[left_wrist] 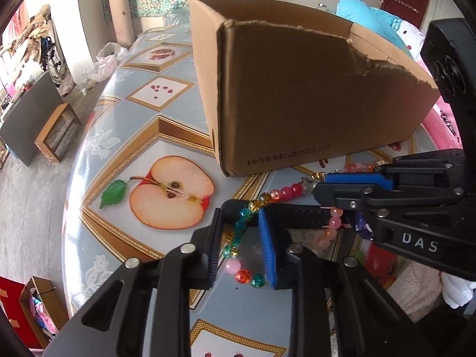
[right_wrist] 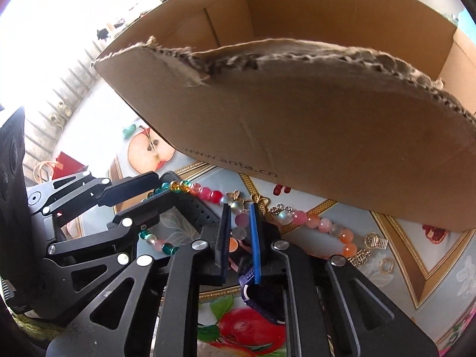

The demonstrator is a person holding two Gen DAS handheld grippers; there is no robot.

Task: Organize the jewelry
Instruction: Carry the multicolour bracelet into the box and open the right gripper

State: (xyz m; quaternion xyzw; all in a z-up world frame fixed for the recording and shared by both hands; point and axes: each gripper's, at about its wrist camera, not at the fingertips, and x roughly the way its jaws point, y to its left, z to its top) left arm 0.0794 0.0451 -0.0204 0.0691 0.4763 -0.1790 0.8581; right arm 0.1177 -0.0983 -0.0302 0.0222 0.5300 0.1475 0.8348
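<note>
Left claw [left_wrist: 242, 247] parted around a glossy round-bead strand [left_wrist: 238, 235], right claw [right_wrist: 240, 238] narrowed astride pink beads [right_wrist: 242, 219] without clear contact, strand lying on fruit-print tabletop [left_wrist: 119, 119] before torn corrugated cardboard box [left_wrist: 312, 104], black perforated strap [right_wrist: 193, 208] beneath.

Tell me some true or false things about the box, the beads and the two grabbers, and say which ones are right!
1. The cardboard box has a torn top edge. True.
2. The bead necklace is lying inside the box. False: it lies on the table in front of the box.
3. The left gripper has beads between its two fingers. True; the fingers stand apart on either side of the strand.
4. The tablecloth shows a whole banana. False: it shows a halved apple.
5. The right gripper is far from the necklace. False: beads sit between its fingers too.
</note>
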